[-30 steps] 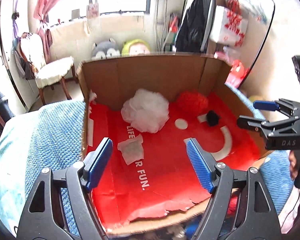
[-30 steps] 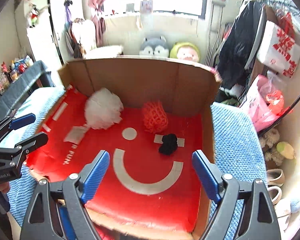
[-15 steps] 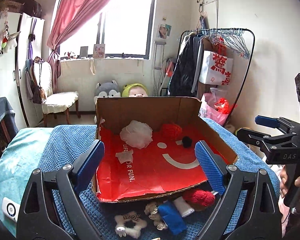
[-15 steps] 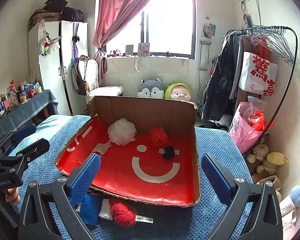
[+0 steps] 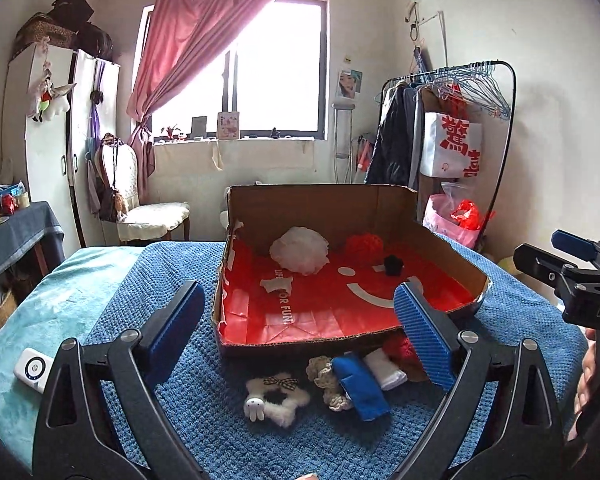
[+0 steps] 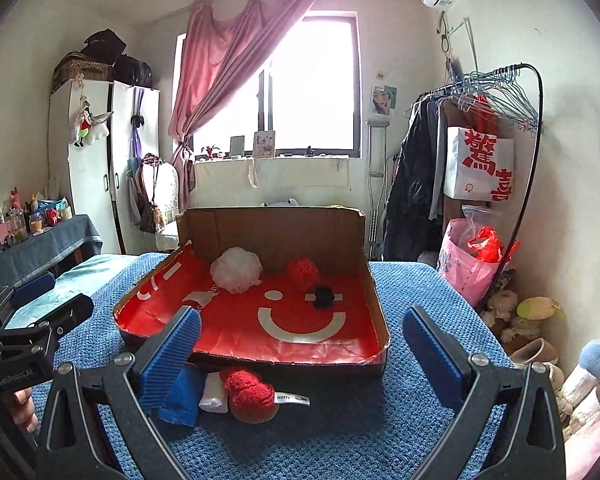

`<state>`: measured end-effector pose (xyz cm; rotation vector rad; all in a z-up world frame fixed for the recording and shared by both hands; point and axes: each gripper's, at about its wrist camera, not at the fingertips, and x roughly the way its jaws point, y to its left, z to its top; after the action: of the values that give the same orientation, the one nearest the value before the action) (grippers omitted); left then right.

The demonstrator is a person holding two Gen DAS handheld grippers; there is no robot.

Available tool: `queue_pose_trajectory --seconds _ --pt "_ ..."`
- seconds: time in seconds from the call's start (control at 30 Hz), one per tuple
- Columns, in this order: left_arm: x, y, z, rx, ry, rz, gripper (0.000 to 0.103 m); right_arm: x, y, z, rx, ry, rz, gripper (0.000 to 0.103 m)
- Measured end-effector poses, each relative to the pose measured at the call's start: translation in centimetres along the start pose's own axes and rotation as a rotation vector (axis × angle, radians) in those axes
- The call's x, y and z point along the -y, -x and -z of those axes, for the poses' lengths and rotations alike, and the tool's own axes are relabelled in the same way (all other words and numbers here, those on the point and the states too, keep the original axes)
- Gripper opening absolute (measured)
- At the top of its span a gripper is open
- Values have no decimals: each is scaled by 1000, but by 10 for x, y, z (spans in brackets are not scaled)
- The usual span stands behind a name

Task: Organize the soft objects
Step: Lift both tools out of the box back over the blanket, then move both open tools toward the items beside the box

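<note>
You hold both grippers over a bed with a blue blanket (image 5: 172,380). The left gripper (image 5: 300,344) is opening its jaws, nothing between them; the right gripper (image 6: 302,354) stands wide and empty. The cardboard box (image 6: 276,232) lies ahead, holding a white puff (image 6: 236,266). Small soft things (image 5: 360,384) lie near its front edge. A window (image 6: 312,84) is far behind.

Bright window (image 5: 278,68), pink curtain (image 5: 188,52), white wardrobe (image 5: 56,136), clothes rack (image 5: 460,120).
</note>
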<state>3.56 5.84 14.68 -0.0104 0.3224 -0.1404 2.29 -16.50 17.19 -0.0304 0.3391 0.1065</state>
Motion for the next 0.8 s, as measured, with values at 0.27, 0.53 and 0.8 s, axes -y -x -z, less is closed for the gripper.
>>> queue_pose_trajectory --seconds 0.27,0.53,0.8 --pt "10 6 36 6 -3 -13 103 -3 2 46 4 -11 31 103" --pt "20 -3 68 -38 0 -6 103 0 -14 89 -65 -19 30 103" --pt "22 -13 90 -88 17 -19 103 -2 -21 108 -82 -10 40 103"
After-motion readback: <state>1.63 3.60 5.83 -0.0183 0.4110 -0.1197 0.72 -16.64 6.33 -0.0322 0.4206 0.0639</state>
